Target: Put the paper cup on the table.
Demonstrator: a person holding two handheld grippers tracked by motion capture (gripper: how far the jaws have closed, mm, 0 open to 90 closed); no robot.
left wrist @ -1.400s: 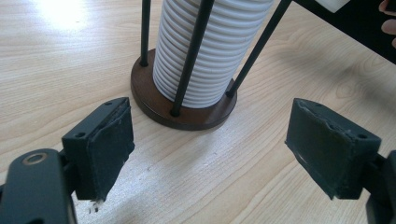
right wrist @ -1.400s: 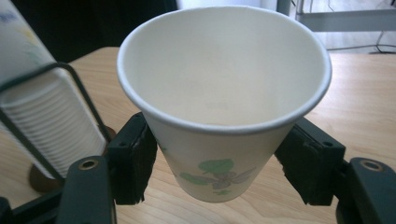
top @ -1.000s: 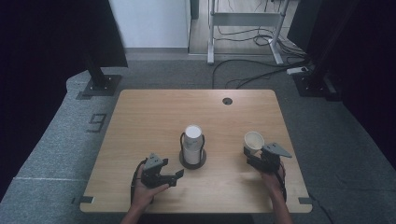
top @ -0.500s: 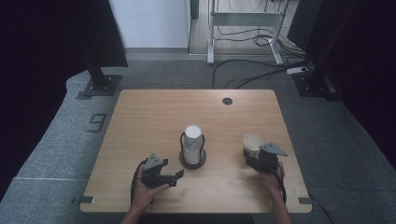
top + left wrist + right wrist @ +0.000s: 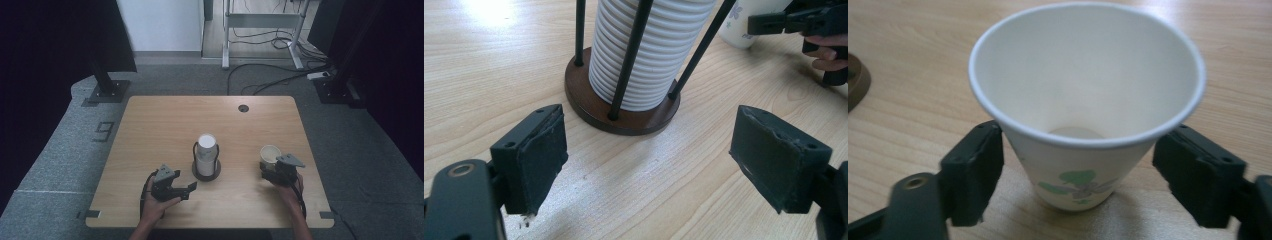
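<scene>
Right gripper view has the paper cup (image 5: 1087,107) upright on the table (image 5: 908,65), its base between the right gripper (image 5: 1098,175) jaws, which have just been opening and seem clear of its wall, likely a release. From above, the cup sits at three o'clock of the cup stack (image 5: 206,152) in its holder (image 5: 206,172). At seven o'clock, the left gripper (image 5: 186,190) waits, jaws apart and empty.

Right gripper (image 5: 1073,185) jaws opened off paper cup (image 5: 1083,125).
</scene>
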